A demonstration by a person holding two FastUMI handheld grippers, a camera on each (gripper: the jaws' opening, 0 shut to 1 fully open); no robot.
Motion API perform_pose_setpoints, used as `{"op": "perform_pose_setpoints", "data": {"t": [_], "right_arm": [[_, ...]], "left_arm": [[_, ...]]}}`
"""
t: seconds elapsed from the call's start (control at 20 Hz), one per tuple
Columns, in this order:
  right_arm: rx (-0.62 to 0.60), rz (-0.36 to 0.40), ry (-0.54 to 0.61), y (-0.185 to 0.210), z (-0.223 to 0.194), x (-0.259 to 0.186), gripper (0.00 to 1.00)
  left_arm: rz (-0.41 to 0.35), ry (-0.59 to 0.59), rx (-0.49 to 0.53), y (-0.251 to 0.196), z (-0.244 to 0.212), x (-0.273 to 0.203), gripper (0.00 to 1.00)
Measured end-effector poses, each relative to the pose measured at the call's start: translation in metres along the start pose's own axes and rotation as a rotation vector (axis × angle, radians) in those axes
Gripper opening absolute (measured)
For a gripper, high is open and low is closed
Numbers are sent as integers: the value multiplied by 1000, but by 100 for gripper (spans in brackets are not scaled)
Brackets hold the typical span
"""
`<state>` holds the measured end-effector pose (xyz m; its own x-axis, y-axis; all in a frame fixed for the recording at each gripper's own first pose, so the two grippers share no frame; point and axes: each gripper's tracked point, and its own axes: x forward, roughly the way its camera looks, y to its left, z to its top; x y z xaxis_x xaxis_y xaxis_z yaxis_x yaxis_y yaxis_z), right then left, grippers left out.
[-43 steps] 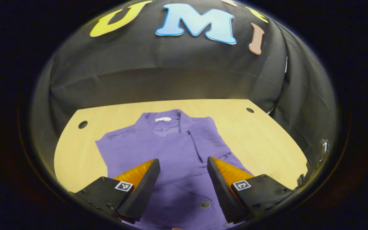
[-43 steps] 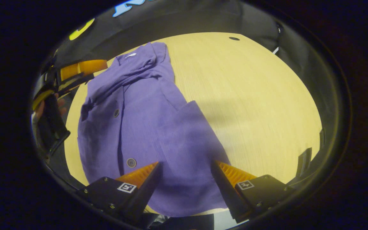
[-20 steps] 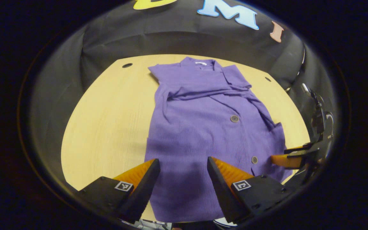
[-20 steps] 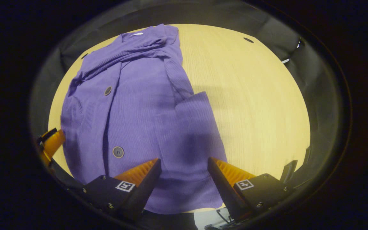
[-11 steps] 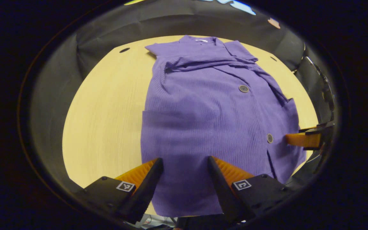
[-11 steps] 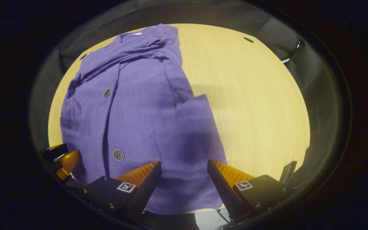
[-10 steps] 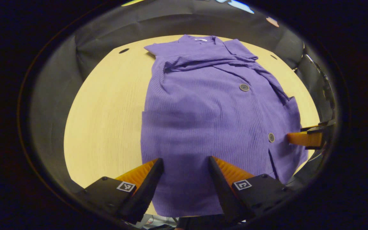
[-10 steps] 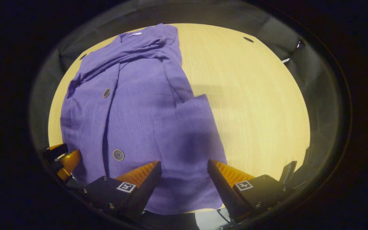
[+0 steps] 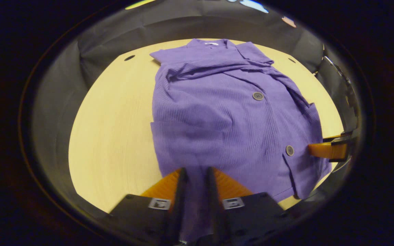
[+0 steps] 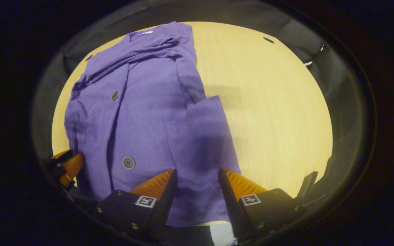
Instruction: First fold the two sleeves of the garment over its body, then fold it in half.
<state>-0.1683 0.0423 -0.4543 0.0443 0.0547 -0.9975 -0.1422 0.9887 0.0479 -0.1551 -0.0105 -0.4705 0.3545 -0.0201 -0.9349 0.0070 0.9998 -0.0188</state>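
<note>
Lying flat on the pale tabletop: one purple garment, both sleeves folded across its body, two buttons showing. Left tool pinched nearly closed on the near hem. Right tool over the hem's other corner, fingers partly apart, cloth between them.

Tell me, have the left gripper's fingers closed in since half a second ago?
Yes. In the left gripper view the left gripper has drawn its fingers inward over the purple garment's near hem, leaving a narrow gap with cloth in it where the wide spread was.
</note>
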Motion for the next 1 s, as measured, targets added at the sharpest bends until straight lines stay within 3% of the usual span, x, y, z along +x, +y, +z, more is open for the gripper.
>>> {"op": "perform_pose_setpoints", "data": {"t": [0.05, 0.15, 0.25, 0.3, 0.65, 1.0], "right_arm": [[-1, -3, -13, 0, 0, 1, 61], [-7, -12, -7, 1, 2, 1, 24], [8, 14, -28, 6, 13, 0, 24], [18, 18, -12, 6, 11, 2, 1], [158, 120, -20, 17, 24, -9, 1], [175, 192, -77, 37, 66, -22, 1]], "left_arm": [[2, 13, 7, 0, 0, -1, 24], [7, 32, 3, -1, 0, 0, 18], [8, 34, -2, -2, 6, 1, 11], [9, 42, -14, -1, 2, 4, 8], [-10, 19, -80, 5, 23, -1, 7], [-9, -64, -111, 12, 83, -4, 6]]}}
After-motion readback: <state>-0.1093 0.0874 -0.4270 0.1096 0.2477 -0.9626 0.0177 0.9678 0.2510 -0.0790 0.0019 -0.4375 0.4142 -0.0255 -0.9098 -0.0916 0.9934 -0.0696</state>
